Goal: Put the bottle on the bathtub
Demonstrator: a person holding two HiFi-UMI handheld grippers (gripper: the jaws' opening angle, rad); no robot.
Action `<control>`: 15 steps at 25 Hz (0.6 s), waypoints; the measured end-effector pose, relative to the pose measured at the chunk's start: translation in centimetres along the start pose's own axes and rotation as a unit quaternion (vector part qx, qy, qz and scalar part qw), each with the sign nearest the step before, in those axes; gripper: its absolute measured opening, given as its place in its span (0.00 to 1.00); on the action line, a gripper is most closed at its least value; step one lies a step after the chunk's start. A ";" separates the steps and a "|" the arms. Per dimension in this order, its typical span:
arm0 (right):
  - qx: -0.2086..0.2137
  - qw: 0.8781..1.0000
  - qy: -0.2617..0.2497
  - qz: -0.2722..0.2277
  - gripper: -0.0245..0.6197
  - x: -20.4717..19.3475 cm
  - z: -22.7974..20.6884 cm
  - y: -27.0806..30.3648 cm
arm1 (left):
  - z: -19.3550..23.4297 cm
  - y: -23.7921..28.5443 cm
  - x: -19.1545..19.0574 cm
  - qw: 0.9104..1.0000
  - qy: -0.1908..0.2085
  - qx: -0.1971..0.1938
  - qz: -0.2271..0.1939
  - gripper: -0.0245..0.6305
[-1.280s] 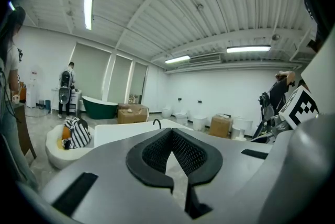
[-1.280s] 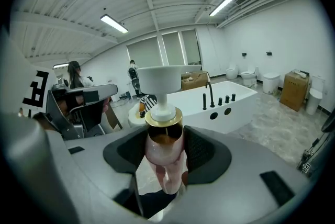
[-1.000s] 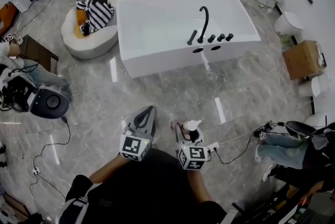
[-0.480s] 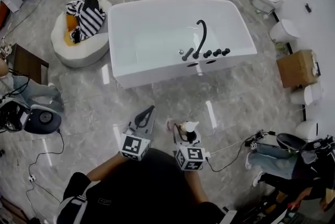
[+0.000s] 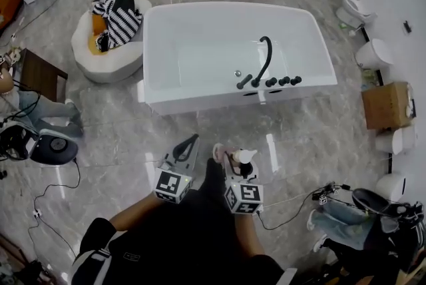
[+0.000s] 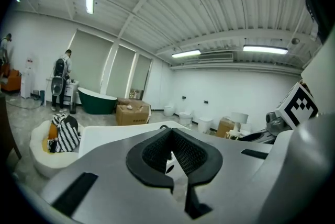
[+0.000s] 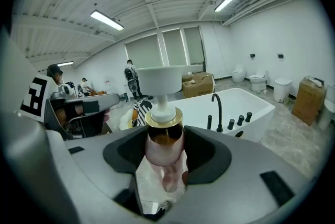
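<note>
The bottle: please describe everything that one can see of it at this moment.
The bottle is a pump dispenser: a pinkish, glossy body, a gold collar and a white pump head. It stands upright, clamped at its body between the jaws of the right gripper, held short of the white bathtub.

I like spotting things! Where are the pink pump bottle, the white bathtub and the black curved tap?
Pink pump bottle (image 7: 164, 152): right gripper view, its pink body.
White bathtub (image 5: 193, 102): head view, its near wall.
Black curved tap (image 5: 263, 65): head view, its stem.
</note>
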State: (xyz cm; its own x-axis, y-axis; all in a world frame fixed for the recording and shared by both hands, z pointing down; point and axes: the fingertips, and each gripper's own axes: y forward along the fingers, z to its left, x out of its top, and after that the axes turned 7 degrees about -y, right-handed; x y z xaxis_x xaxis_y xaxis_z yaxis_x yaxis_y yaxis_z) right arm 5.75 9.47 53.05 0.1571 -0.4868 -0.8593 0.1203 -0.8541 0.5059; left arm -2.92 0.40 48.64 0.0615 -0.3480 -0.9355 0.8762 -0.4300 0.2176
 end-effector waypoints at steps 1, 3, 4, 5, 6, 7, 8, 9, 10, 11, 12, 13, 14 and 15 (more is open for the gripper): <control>0.008 1.000 -0.004 0.000 0.37 0.3 -0.8 0.8 | 0.1 0.9 0.0 1.000 -0.001 0.010 -0.001 0.06; 0.026 0.999 -0.018 0.004 0.37 0.7 -2.2 2.4 | 0.3 2.7 0.1 0.999 -0.007 0.035 -0.004 0.06; 0.035 0.999 -0.027 0.007 0.37 0.8 -2.9 3.0 | 0.3 3.6 0.2 0.999 -0.013 0.048 -0.006 0.06; 0.045 0.998 -0.035 0.010 0.37 1.1 -3.6 3.6 | 0.4 4.5 0.3 0.998 -0.018 0.060 -0.008 0.06; 0.055 0.998 -0.042 0.011 0.37 1.4 -4.4 4.3 | 0.4 5.5 0.5 0.997 -0.022 0.071 -0.010 0.06; 0.066 0.997 -0.048 0.011 0.37 1.8 -5.1 5.1 | 0.5 6.5 0.8 0.996 -0.024 0.081 -0.013 0.06; 0.076 0.996 -0.052 0.011 0.37 2.3 -5.9 5.8 | 0.6 7.6 1.0 0.995 -0.026 0.091 -0.016 0.06; 0.086 0.995 -0.058 0.011 0.37 2.6 -6.6 6.5 | 0.6 8.6 1.3 0.994 -0.027 0.101 -0.019 0.06; 0.094 0.993 -0.064 0.013 0.37 2.9 -7.4 7.1 | 0.6 9.5 1.6 0.993 -0.029 0.109 -0.022 0.06; 0.103 0.992 -0.071 0.014 0.37 3.2 -8.2 7.7 | 0.5 10.2 1.9 0.992 -0.032 0.118 -0.027 0.06; 0.110 0.991 -0.077 0.016 0.37 3.4 -9.0 8.3 | 0.3 10.8 2.3 0.991 -0.035 0.126 -0.032 0.06; 0.116 0.990 -0.083 0.017 0.37 3.7 -9.8 8.9 | 0.1 11.3 2.7 0.990 -0.037 0.134 -0.038 0.06; 0.121 0.989 -0.088 0.018 0.37 3.9 -10.5 9.6 | 0.0 11.7 3.1 0.988 -0.038 0.142 -0.044 0.06; 0.124 0.988 -0.091 0.019 0.37 4.2 -11.2 10.3 | 0.0 12.0 3.4 0.987 -0.039 0.149 -0.048 0.06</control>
State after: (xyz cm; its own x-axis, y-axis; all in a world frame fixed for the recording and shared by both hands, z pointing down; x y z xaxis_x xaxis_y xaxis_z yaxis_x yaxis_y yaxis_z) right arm 18.57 0.71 55.53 -0.0254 -0.5242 -0.8512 -0.1301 -0.8425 0.5227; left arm 7.79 -5.99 48.08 -0.0616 -0.3522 -0.9339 0.6963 -0.6856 0.2126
